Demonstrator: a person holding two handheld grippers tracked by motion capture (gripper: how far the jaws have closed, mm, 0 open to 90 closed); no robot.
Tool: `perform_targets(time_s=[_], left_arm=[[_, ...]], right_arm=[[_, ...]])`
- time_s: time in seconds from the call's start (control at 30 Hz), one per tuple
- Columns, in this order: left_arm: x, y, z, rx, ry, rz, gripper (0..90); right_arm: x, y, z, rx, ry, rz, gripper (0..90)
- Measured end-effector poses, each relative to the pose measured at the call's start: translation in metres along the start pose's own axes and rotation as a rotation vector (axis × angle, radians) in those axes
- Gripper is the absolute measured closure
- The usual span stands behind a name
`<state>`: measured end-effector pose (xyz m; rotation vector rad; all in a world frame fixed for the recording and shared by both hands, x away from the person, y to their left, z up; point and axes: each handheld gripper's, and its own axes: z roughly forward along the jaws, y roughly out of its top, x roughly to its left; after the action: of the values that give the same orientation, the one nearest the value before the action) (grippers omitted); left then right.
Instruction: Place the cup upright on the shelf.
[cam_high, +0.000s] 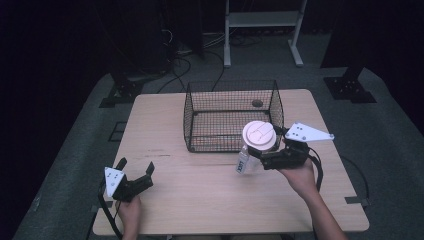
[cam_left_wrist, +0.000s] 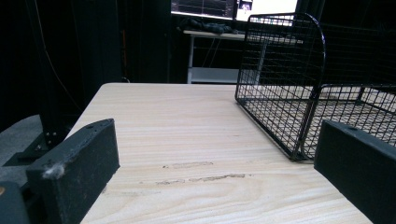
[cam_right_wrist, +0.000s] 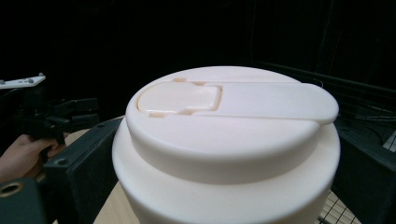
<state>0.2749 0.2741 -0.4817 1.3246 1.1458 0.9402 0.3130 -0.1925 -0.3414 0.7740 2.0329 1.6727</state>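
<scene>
Gripping a clear bottle with a cream flip-top lid in the right gripper, just in front of the wire basket. Resting the left gripper on the wooden table, jaws spread wide.

Dark rm, grey carpet, white rack behind wood table.

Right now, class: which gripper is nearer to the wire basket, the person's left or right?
Right. The right gripper holds a white-lidded bottle beside the wire basket; the left gripper is farther off across the table.
</scene>
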Motion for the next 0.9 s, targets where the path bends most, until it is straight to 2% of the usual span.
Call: perform_targets(time_s=[0.03, 0.3, 0.9], left_arm=[[0.0, 0.0, 0.0, 0.0, -0.001, 0.001, 0.0], [0.0, 0.0, 0.0, 0.0, -0.001, -0.001, 0.0], [0.0, 0.0, 0.0, 0.0, -0.004, -0.002, 0.0]], right_arm=[[0.0, 0.007, 0.003, 0.001, -0.005, -0.006, 3.7], [-0.004, 0.03, 0.014, -0.014, -0.011, -0.016, 3.7], [-0.015, 0.065, 0.041, -0.021, -0.022, -0.025, 3.7]])
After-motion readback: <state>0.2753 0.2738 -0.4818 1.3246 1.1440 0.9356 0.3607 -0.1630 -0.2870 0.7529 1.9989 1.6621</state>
